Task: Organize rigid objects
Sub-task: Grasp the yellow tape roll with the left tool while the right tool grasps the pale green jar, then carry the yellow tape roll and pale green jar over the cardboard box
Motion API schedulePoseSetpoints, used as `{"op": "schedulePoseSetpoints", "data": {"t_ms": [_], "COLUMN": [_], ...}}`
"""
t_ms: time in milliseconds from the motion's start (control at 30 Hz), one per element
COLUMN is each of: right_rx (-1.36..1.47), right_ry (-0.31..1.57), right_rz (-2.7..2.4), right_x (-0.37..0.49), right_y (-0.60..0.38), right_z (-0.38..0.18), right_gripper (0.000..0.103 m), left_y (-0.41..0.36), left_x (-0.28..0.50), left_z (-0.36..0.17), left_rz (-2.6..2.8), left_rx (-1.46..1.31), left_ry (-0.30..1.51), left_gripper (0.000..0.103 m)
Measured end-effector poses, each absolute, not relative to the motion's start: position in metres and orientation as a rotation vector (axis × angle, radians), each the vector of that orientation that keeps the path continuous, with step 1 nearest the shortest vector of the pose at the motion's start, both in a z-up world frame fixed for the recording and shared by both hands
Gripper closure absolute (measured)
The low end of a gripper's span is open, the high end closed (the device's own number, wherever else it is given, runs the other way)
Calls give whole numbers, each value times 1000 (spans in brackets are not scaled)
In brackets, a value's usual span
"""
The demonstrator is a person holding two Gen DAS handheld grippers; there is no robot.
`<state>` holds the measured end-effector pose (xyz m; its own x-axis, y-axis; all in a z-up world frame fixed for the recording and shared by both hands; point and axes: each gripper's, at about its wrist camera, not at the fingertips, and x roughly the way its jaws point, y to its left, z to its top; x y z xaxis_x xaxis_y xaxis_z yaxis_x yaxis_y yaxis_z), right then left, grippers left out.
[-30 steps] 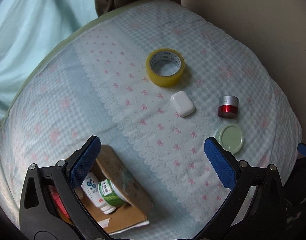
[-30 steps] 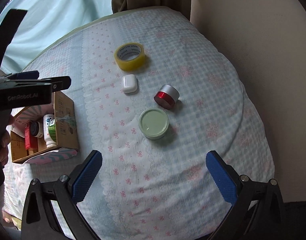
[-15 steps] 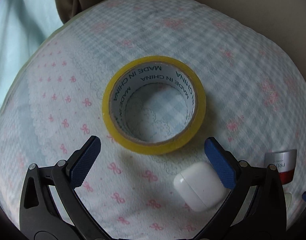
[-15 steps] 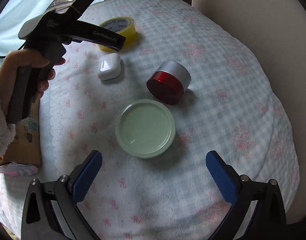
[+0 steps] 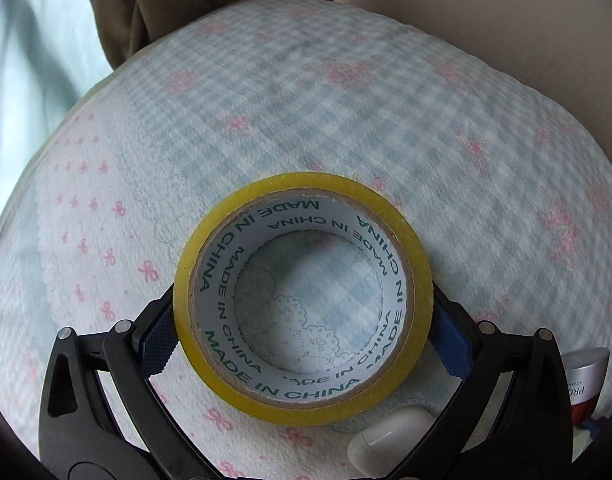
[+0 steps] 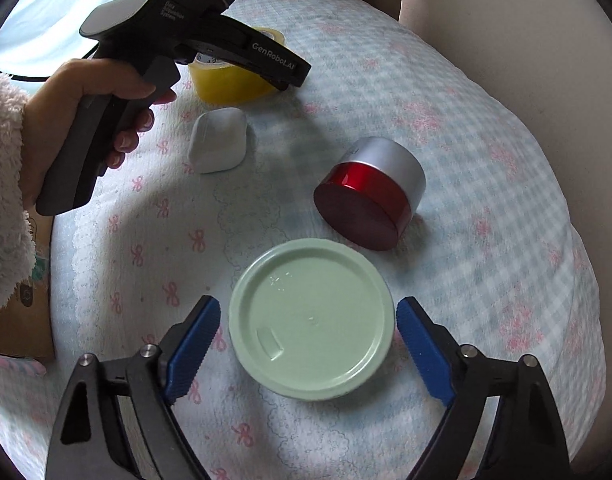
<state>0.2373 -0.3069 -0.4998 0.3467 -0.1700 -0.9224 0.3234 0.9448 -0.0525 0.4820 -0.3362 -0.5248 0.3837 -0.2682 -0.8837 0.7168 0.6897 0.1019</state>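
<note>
A yellow tape roll (image 5: pixel 306 400) lies flat on the checked cloth, and my left gripper (image 5: pixel 302 292) is shut on it, one blue pad against each side. The right wrist view shows that roll (image 6: pixel 226 84) at the back, under the left gripper. A pale green round lid (image 6: pixel 312 320) lies flat between the fingers of my right gripper (image 6: pixel 308 304). Its jaws are closing, and a thin gap still shows at the left pad (image 6: pixel 194 344). A white earbud case (image 6: pixel 218 140) and a red and silver jar (image 6: pixel 370 192) rest on the cloth nearby.
A person's hand (image 6: pixel 102 92) in a fluffy sleeve holds the left gripper's handle. A cardboard box (image 6: pixel 22 320) sits at the table's left edge. The round table's cloth (image 6: pixel 486 160) drops off at the right, beside a beige wall. Curtains hang behind.
The left gripper came down over the tape roll and its fingers closed in on its sides. The right gripper sank toward the green lid and its fingers narrowed around it.
</note>
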Motion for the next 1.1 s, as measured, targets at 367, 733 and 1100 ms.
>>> {"op": "schedulePoseSetpoints", "data": {"t_ms": [367,733,1100], "right_rx": [168,194,127], "right_ry": [1211,1201,1112], "right_rz": [-300,-320,-338], "right_x": [247,228,213], "right_y": [-314,-314,-313], "right_z": [-503,-483,-409], "right_gripper": [37,37,37], "left_y": [-335,-324,-289], "left_x": [486,467,438], "left_z": [-519,-485,-378], "left_rz": [-666,-666,-647], "left_rx": [513,515,438], "left_ry": [1005,981,892], "left_gripper": [4,4,4]}}
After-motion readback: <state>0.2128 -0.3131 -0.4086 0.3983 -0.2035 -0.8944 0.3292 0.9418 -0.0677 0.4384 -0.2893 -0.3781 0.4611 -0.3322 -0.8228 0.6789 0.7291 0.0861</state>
